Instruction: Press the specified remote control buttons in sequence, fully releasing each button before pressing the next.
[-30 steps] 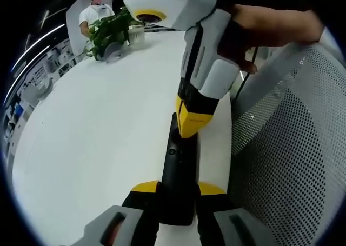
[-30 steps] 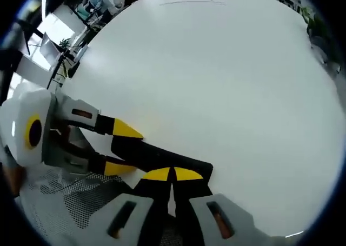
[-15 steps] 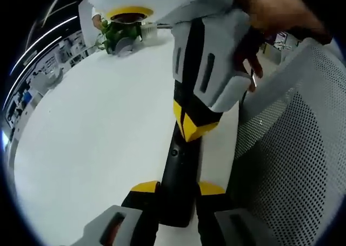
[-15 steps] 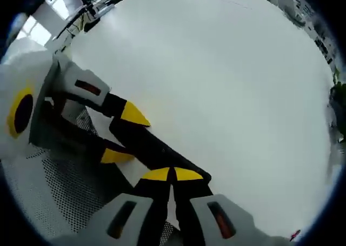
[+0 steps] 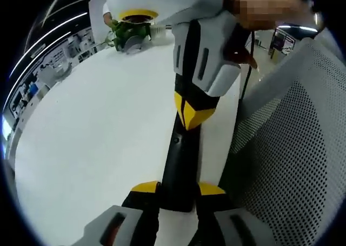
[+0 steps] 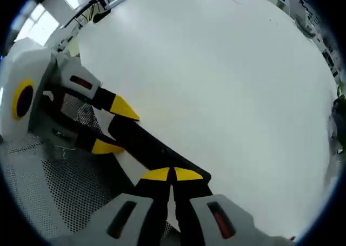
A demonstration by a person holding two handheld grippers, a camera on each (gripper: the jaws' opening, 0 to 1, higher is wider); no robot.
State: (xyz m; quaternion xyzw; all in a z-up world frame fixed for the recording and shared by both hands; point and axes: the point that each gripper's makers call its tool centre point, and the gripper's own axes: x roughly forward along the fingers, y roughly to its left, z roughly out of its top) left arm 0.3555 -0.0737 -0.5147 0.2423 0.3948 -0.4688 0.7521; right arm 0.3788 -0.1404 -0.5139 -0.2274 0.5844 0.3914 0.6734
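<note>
We are mid-sequence, as far as we can judge. We are holding the remote (image 5: pixel 178 165) by its near end in the left claw (image 5: pixel 178 189), jaws clamped on its sides, at 6 o'clock in the left gripper view. It is hovering over the white counter (image 5: pixel 97 127), beside a mesh chair (image 5: pixel 292 148) at 3 o'clock. The right claw (image 5: pixel 190 113) is coming in from 12 o'clock, jaws pinched together with nothing between them, yellow tips sitting on or just above the remote's upper face; we cannot tell whether a button is pressed. In the right gripper view the right claw (image 6: pixel 172 174) is meeting the remote (image 6: pixel 148 147) at 6 o'clock, and the left claw (image 6: pixel 111 127) is gripping it at 9 o'clock. Which buttons are done and which are left, we cannot read; no display is telling us.

Against half a second ago, the tips are sitting slightly higher along the remote, with more black body showing below them. A plant (image 5: pixel 130 32) is standing at 11 o'clock, well apart.
</note>
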